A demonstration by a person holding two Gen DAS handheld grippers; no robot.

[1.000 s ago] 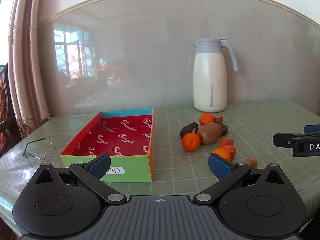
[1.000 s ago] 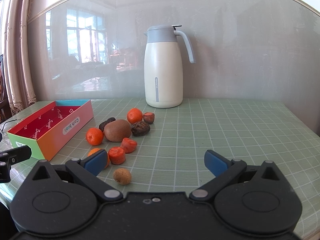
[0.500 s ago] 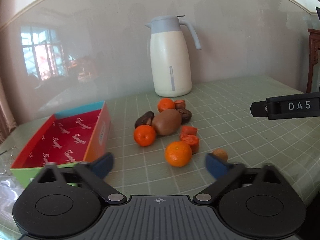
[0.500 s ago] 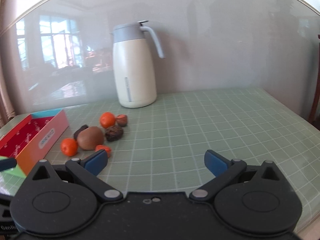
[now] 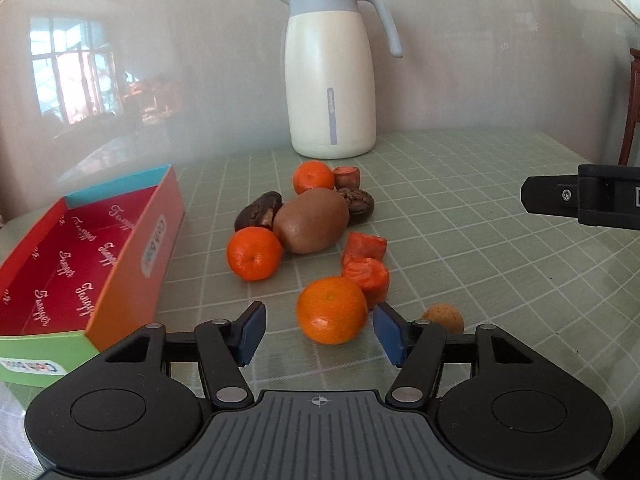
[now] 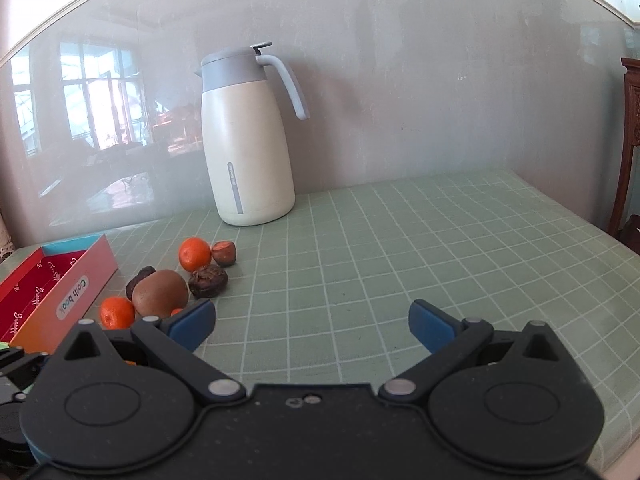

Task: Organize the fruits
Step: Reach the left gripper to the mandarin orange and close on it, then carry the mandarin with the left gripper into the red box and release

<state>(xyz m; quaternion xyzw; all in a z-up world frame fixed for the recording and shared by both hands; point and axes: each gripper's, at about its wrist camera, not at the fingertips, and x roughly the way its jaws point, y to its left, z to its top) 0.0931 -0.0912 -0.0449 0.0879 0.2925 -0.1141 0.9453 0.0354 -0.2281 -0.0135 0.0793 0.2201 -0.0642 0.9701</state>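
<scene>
The left tool [image 5: 320, 334] is closing around the nearest mandarin [image 5: 332, 310], pads not yet touching it; the fruit is sitting on the desk [image 5: 480, 240] right of the red box [image 5: 132, 280]. Squeezing gently at its widest part is looking wise. The right tool [image 6: 312, 326] is hanging wide open, holding nothing

A near mandarin [image 5: 332, 310], bright orange and round, lies on the table between the blue pads, which do not touch it; a second mandarin [image 5: 254, 253] lies further left, touching a brown kiwi [image 5: 311, 220] lying on its side; a third mandarin [image 5: 313, 177] sits at the far end of the cluster; two orange-red cut chunks [image 5: 365, 264] lie right of the kiwi; a small tan nut [image 5: 443, 318] lies near right; the open red-lined box [image 5: 132, 240] stands at left, empty.
</scene>
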